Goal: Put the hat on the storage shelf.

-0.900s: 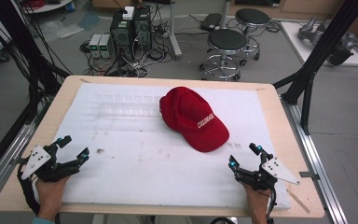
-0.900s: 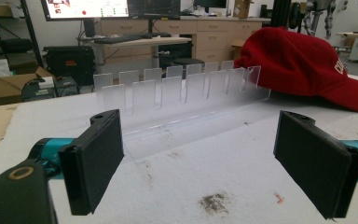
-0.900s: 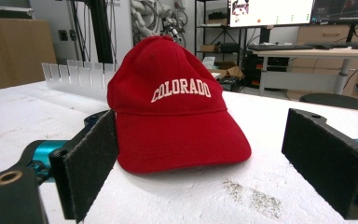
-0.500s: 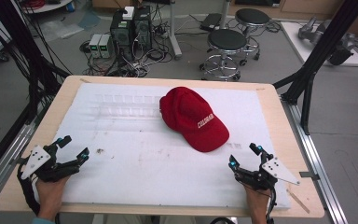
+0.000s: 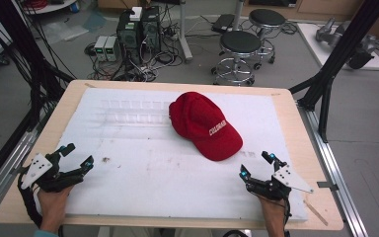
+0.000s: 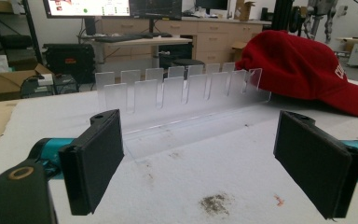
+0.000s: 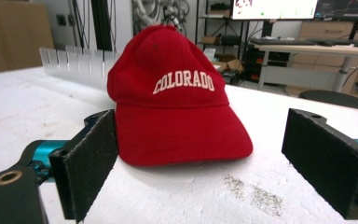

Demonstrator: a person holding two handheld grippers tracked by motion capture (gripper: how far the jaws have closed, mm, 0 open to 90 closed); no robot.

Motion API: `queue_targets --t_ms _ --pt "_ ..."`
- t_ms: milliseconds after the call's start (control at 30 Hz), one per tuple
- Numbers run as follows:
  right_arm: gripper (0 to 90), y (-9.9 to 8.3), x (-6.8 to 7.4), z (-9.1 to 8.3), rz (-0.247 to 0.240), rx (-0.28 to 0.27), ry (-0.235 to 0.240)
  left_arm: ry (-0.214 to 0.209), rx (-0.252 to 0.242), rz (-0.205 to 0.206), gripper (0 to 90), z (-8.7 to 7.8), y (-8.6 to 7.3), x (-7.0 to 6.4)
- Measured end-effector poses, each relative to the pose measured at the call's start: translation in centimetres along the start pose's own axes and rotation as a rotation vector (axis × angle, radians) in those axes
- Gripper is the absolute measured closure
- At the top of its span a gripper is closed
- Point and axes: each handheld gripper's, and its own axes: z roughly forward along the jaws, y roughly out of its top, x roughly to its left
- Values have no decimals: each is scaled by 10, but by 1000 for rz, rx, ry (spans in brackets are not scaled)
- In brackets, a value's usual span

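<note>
A red cap (image 5: 203, 125) with white "COLORADO" lettering lies on the white foam mat (image 5: 143, 168), brim toward the front right. In the right gripper view the cap (image 7: 177, 102) sits straight ahead, just beyond the jaws. My right gripper (image 5: 256, 166) rests open at the front right, a short way from the brim. At the front left corner my left gripper (image 5: 78, 155) is open and holds nothing. In the left gripper view the cap (image 6: 307, 70) is at the far right. A clear plastic slotted rack (image 6: 186, 93) stands ahead of my left gripper (image 6: 200, 163).
The clear rack (image 5: 133, 111) lies on the mat left of the cap. The wooden table (image 5: 301, 128) has black frame posts at both sides. Stools (image 5: 239, 49) and computer cases (image 5: 138, 29) stand on the floor beyond the far edge.
</note>
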Motion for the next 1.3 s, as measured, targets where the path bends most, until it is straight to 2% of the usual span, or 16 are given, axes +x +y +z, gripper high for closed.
queue_targets --t_ms 67,267,400,567,633,933,1200,1300 --pt "98 1 0 2 -9 22 13 1 -1 -1 160 0 0 0" --pt "98 6 -1 6 30 40 42 1 -1 4 160 0 0 -1" --pt "98 17 -4 9 36 52 59 1 -1 6 161 0 0 -1" --pt "97 34 -7 14 17 82 81 1 -1 12 160 0 0 -1" --pt "98 48 -8 21 19 103 111 2 -2 13 160 0 0 -1" --pt "98 90 -12 50 20 118 182 0 -4 9 160 -1 0 -1" --pt "98 106 -17 77 24 159 208 0 -6 8 160 -1 0 -1" --pt "98 116 -18 95 16 191 233 -1 -9 5 160 0 0 -1"
